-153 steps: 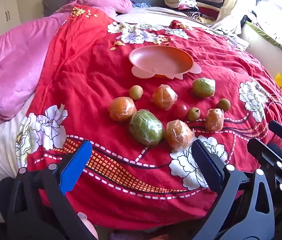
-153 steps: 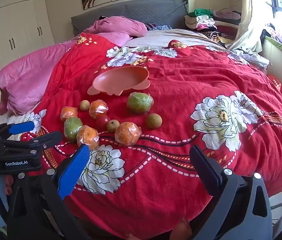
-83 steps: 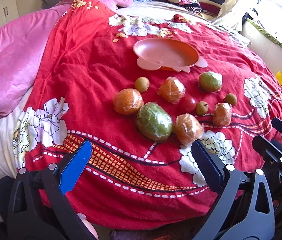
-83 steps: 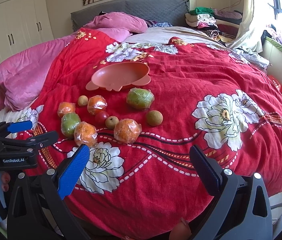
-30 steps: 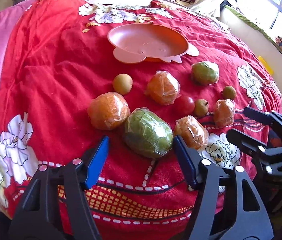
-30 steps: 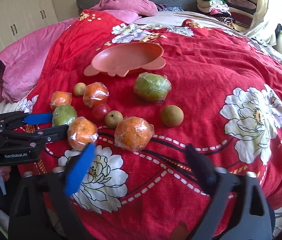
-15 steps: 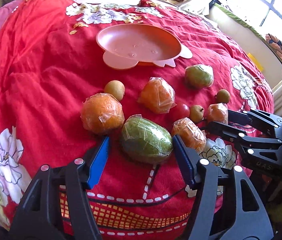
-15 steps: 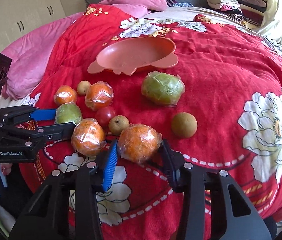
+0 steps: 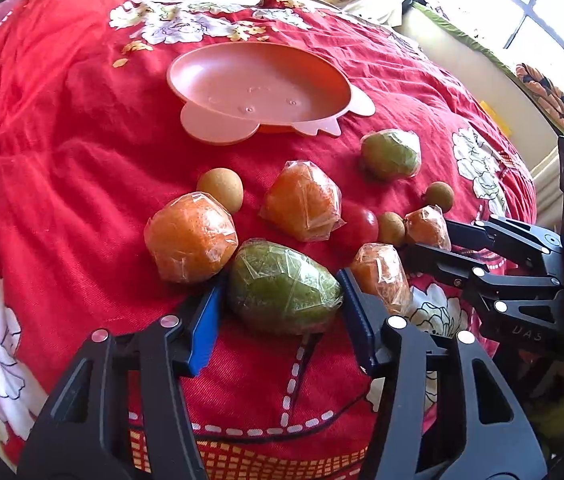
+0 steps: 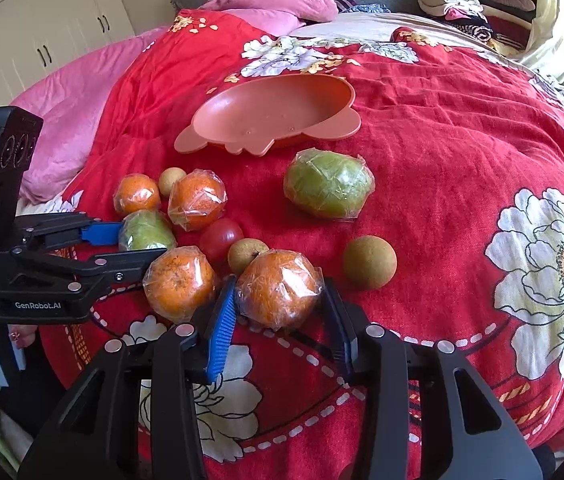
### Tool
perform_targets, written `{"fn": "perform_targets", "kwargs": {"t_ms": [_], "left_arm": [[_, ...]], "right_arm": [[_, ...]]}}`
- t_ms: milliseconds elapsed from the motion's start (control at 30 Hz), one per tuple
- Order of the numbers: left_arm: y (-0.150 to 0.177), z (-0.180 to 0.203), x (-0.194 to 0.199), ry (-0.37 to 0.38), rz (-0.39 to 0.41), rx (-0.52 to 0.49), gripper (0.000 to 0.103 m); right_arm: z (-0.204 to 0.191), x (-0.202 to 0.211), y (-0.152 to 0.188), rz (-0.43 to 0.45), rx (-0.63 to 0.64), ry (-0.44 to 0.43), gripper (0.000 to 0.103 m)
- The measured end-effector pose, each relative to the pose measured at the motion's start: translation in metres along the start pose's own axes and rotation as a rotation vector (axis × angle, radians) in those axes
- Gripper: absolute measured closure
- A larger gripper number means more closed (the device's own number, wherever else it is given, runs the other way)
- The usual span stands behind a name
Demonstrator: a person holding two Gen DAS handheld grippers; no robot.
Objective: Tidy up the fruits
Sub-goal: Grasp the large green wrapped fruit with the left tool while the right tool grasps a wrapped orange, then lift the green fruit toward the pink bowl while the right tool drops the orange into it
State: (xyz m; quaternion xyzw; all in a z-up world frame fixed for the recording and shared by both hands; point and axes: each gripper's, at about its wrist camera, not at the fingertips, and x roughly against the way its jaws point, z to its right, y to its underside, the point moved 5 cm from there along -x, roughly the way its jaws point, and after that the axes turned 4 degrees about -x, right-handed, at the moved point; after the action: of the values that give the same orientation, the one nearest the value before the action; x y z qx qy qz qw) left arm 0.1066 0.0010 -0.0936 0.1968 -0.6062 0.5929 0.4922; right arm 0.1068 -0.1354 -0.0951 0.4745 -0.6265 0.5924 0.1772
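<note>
— What do we have nearest us on the left?

— Our left gripper (image 9: 280, 306) has its jaws closing around the wrapped green fruit (image 9: 284, 286), which sits between the blue pads on the red bedspread (image 9: 62, 168). The pads look to be touching its wrap on both sides.

— And the right?

— Our right gripper (image 10: 280, 312) is narrow and clamped on a wrapped orange (image 10: 278, 288); both pads press its film. That orange rests on the bedspread too, with another wrapped orange (image 10: 180, 282) just beside it.

— Farther out?

— Behind the held orange we see a small brown fruit (image 10: 247, 255) and a red tomato (image 10: 221, 239), touching or nearly so. A round brown fruit (image 10: 369, 262) lies apart to the right. Then two more wrapped oranges, one (image 10: 197, 201) and another (image 10: 137, 194), with a pale little fruit (image 10: 171, 180) between them.

— Beyond those?

— A second wrapped green fruit (image 10: 328, 188), and past it the pink dish (image 10: 266, 114), bare inside. Pink bedding (image 10: 78, 108) lies at the far left.
</note>
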Motion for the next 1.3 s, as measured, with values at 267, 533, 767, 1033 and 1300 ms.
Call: {"fn": "perform_targets", "kwargs": {"t_ms": [267, 533, 767, 1033, 1300], "left_arm": [[-0.003, 0.005, 0.023, -0.001, 0.032, 0.011, 0.057], [-0.017, 0.004, 0.037, -0.027, 0.048, 0.029, 0.057], [-0.033, 0.003, 0.042, -0.042, 0.061, 0.033, 0.057], [-0.063, -0.004, 0.042, -0.062, 0.081, 0.034, 0.057], [-0.093, -0.016, 0.034, -0.078, 0.086, 0.046, 0.057]], "right_arm": [[-0.001, 0.014, -0.003, 0.026, -0.016, -0.022, 0.064], [-0.002, 0.033, -0.019, 0.075, -0.017, -0.036, 0.064], [-0.001, 0.041, -0.038, 0.103, -0.005, -0.045, 0.064], [0.000, 0.039, -0.061, 0.116, 0.017, -0.045, 0.064], [0.002, 0.028, -0.085, 0.119, 0.037, -0.033, 0.064]]}}
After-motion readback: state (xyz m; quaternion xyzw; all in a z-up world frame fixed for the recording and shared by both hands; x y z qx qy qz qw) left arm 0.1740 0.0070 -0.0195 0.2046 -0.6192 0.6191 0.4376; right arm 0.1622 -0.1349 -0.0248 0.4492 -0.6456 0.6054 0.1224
